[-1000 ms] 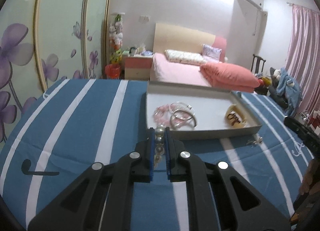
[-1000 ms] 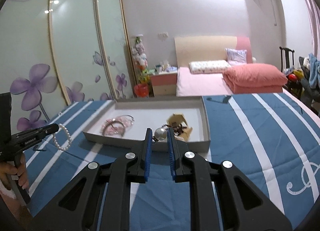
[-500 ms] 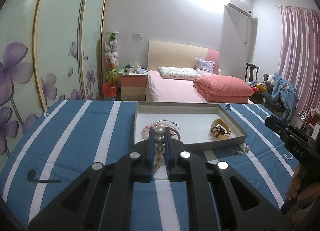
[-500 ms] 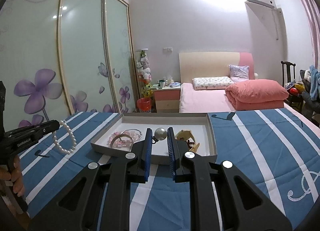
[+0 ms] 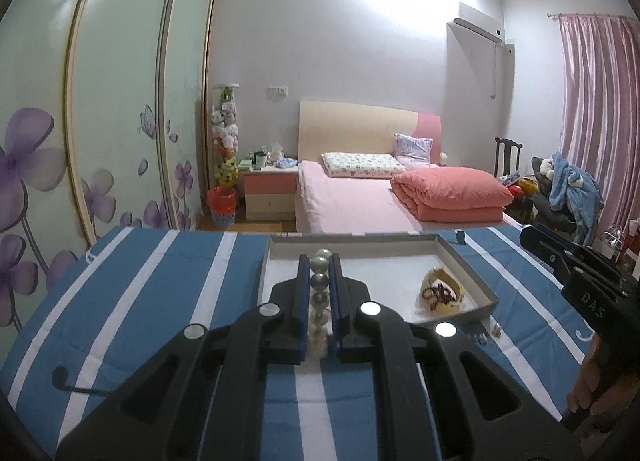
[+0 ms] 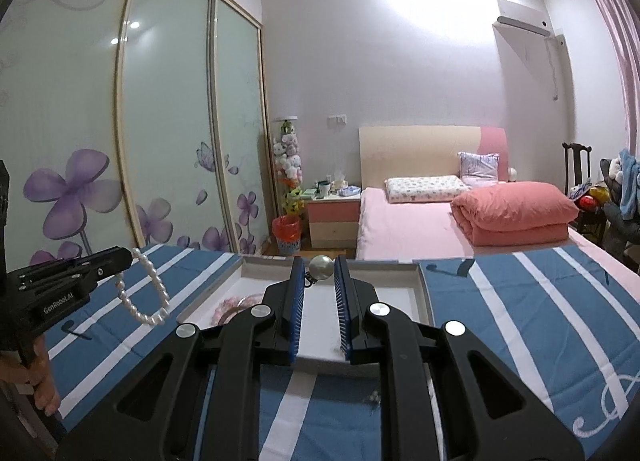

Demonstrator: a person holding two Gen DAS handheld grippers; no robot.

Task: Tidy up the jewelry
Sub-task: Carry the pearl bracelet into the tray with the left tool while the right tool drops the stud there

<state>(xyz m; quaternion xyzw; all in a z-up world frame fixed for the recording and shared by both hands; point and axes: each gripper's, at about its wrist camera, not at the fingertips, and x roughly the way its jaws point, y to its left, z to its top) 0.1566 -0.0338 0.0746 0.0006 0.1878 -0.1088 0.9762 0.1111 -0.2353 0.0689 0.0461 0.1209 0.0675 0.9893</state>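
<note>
Above blue-striped bedding (image 5: 120,301), the left gripper (image 5: 320,261) pinches a white pearl bracelet (image 6: 148,293) and the right gripper (image 6: 320,265) a round silvery-white bead earring (image 6: 321,267).

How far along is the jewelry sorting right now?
Done: the tray already holds a beige piece with dark beads and pink bracelets. In hand: the left gripper is shut on a pearl bracelet, lifted off the striped cloth; the right gripper pinches a pearl earring above the tray. Left: dropping both in, plus small pieces lying beside the tray.
</note>
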